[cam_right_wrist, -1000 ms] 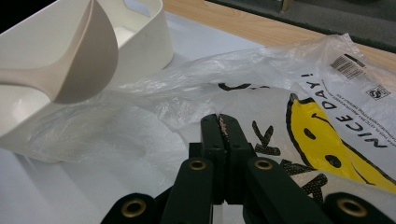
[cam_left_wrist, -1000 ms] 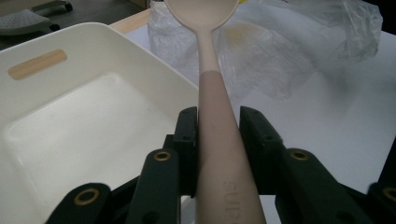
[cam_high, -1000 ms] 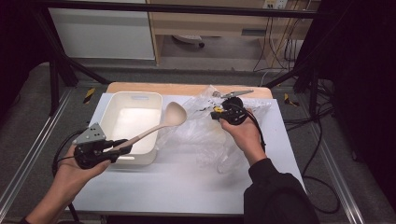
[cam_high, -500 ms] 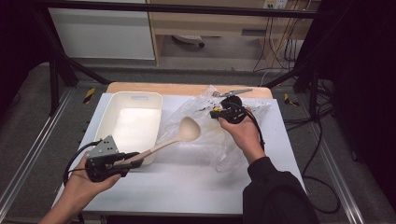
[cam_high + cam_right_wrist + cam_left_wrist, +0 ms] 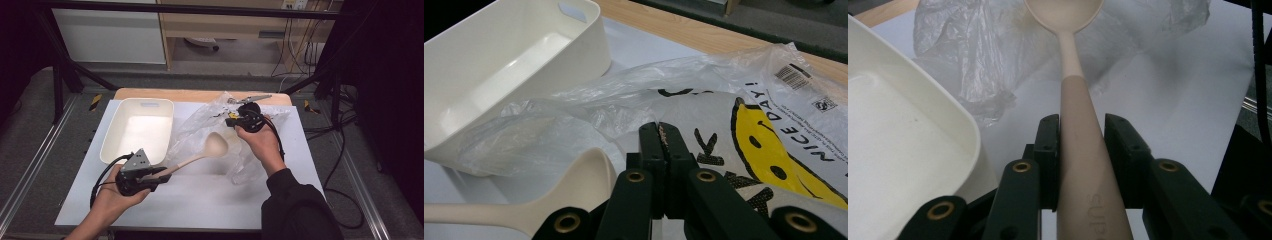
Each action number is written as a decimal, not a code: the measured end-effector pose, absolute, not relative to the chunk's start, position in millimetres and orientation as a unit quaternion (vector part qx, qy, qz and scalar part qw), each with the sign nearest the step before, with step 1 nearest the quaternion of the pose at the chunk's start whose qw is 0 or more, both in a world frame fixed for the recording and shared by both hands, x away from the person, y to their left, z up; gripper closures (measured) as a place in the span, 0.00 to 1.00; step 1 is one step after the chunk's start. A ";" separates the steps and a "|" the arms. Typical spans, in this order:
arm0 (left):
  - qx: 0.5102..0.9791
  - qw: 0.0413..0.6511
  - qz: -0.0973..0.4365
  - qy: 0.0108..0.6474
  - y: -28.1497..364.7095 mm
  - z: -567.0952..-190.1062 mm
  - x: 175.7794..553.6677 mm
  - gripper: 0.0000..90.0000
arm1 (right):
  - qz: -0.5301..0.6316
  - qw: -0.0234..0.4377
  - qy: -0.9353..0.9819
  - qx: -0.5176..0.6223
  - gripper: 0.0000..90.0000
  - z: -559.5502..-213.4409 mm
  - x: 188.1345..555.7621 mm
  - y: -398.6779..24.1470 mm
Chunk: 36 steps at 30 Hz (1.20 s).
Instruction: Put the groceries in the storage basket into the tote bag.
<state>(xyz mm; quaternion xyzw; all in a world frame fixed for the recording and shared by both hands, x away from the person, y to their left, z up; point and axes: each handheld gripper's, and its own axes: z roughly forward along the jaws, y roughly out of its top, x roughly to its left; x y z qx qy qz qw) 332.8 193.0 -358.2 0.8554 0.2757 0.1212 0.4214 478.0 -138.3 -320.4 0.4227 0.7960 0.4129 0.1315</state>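
At seven o'clock on the counter (image 5: 210,200) our left hand-held gripper (image 5: 162,172) clamps the ladle (image 5: 207,150); right hand-held gripper (image 5: 231,119), pinching the plastic bag (image 5: 200,120), could tear it if snagged.

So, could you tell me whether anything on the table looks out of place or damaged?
Nothing looks damaged or spilled. The plastic bag lies crumpled and partly lifted, because the right gripper pinches its edge, while the left gripper holds the ladle by its handle, bowl at the bag. The white bin sits level and empty.

The plastic bag (image 5: 744,115) reads "NICE DAY!"; the ladle handle (image 5: 1088,190) is embossed "SUP".
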 end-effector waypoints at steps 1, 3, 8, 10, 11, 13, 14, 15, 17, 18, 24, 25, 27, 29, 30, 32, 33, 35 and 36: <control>0.855 0.422 0.121 0.277 190.8 -359.4 333.6 0.76 | 0.413 0.132 0.795 0.423 1.00 -320.1 477.8 -138.6; 0.855 0.421 0.120 0.278 186.9 -361.3 335.2 0.76 | 0.414 0.133 0.795 0.422 1.00 -319.7 477.6 -139.5; 0.855 0.419 0.121 0.280 179.5 -365.1 338.1 0.76 | 0.414 0.133 0.795 0.423 1.00 -319.2 476.8 -140.6; 0.854 0.418 0.126 0.283 177.7 -367.1 339.5 0.76 | 0.415 0.133 0.795 0.422 1.00 -318.9 476.5 -140.5; 0.854 0.417 0.127 0.284 177.2 -368.0 340.5 0.76 | 0.416 0.133 0.795 0.422 1.00 -318.8 476.5 -140.5; 0.852 0.418 0.126 0.289 176.3 -369.7 342.6 0.76 | 0.416 0.133 0.795 0.422 1.00 -318.7 476.3 -140.3; 0.851 0.418 0.128 0.290 175.6 -370.3 343.2 0.76 | 0.416 0.134 0.794 0.422 1.00 -318.8 476.1 -140.2; 0.851 0.419 0.128 0.291 174.8 -370.8 343.9 0.76 | 0.415 0.134 0.795 0.422 1.00 -318.8 476.0 -140.0; 0.850 0.418 0.130 0.292 172.7 -371.4 345.3 0.76 | 0.416 0.135 0.795 0.421 1.00 -319.0 476.1 -139.8; 0.850 0.418 0.133 0.292 171.3 -371.7 345.5 0.76 | 0.416 0.135 0.795 0.420 1.00 -319.1 476.2 -140.0; 0.845 0.420 0.140 0.301 164.9 -374.3 348.5 0.76 | 0.416 0.135 0.795 0.420 1.00 -319.1 475.5 -139.5; 0.844 0.420 0.140 0.303 164.0 -375.2 349.1 0.76 | 0.416 0.135 0.795 0.421 1.00 -319.1 475.5 -139.6; 0.843 0.420 0.143 0.305 162.4 -376.8 349.8 0.76 | 0.416 0.135 0.794 0.422 1.00 -319.1 475.7 -140.0; 0.842 0.420 0.143 0.307 161.1 -378.1 351.0 0.76 | 0.416 0.135 0.795 0.421 1.00 -319.4 476.2 -140.7; 0.842 0.420 0.143 0.307 160.1 -378.9 351.5 0.76 | 0.415 0.134 0.795 0.422 1.00 -319.5 476.3 -140.9; 0.841 0.421 0.141 0.309 158.2 -379.9 352.3 0.76 | 0.416 0.134 0.795 0.422 1.00 -319.8 476.8 -141.3; 0.841 0.421 0.142 0.309 156.9 -380.5 352.5 0.76 | 0.416 0.133 0.794 0.422 1.00 -319.8 476.9 -141.3; 0.840 0.422 0.140 0.311 154.6 -381.7 353.3 0.76 | 0.417 0.133 0.794 0.421 1.00 -319.6 476.6 -140.7; 0.839 0.424 0.140 0.312 153.2 -382.8 353.6 0.76 | 0.416 0.133 0.795 0.421 1.00 -319.4 476.4 -140.5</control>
